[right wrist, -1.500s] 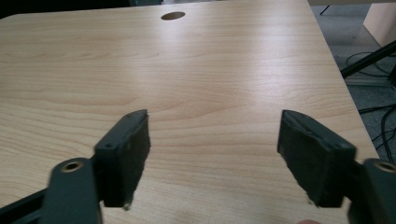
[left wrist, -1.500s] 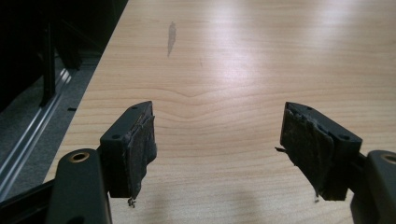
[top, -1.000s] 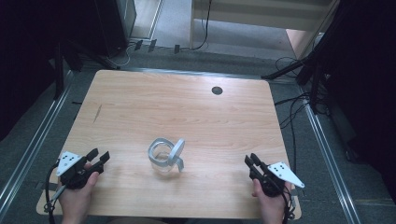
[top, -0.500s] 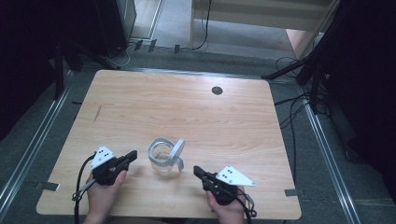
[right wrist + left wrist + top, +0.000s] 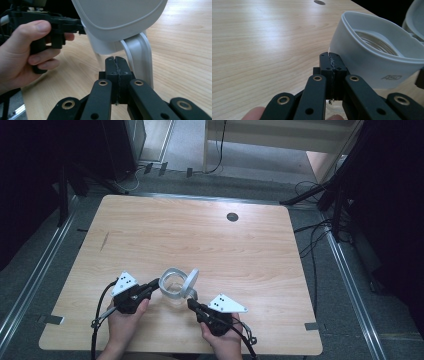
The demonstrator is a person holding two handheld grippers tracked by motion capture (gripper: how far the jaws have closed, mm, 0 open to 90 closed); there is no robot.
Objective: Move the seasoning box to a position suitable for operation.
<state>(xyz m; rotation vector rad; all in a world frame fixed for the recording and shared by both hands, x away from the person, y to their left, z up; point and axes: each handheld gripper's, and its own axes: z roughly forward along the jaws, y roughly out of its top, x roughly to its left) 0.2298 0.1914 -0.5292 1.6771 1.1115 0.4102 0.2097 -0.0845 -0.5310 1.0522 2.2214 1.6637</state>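
Pale wood bench [image 5: 200,235], grain running left-right, dark round hole [image 5: 232,216] near the far edge. Grey floor with metal rails around it, cables [image 5: 315,235] on the floor at the right.

White-lidded clear jar [image 5: 174,287] stands upright near the bench's near edge, roughly mid-width, between the two tools. Its flip lid [image 5: 191,281] is swung open, tilted up on the jar's right side. In the left tool view the white rim collar [image 5: 372,60] shows an oval opening with clear ribbed glass inside and small embossed lettering on the side. In the right tool view the underside of the open lid [image 5: 120,17] sits high, with a white curved strap or hinge arm [image 5: 140,57] running down from it to the bench.

Left tool [image 5: 154,284]: jaws clenched together, nothing between them, clearly seen in the left tool view [image 5: 329,58]. Tips right beside the jar's left side at collar height; contact cannot be told. Held by left hand [image 5: 125,320], grey plate on top, cable trailing toward the near edge.

Right tool [image 5: 191,304]: jaws pressed flat together, empty, seen in the right tool view [image 5: 116,62]. Tips just short of the jar's base and the white strap, on its near-right side. Held by right hand [image 5: 222,340]. The left hand [image 5: 27,50] with its tool also shows at the left of the right tool view, tips at the jar's collar.
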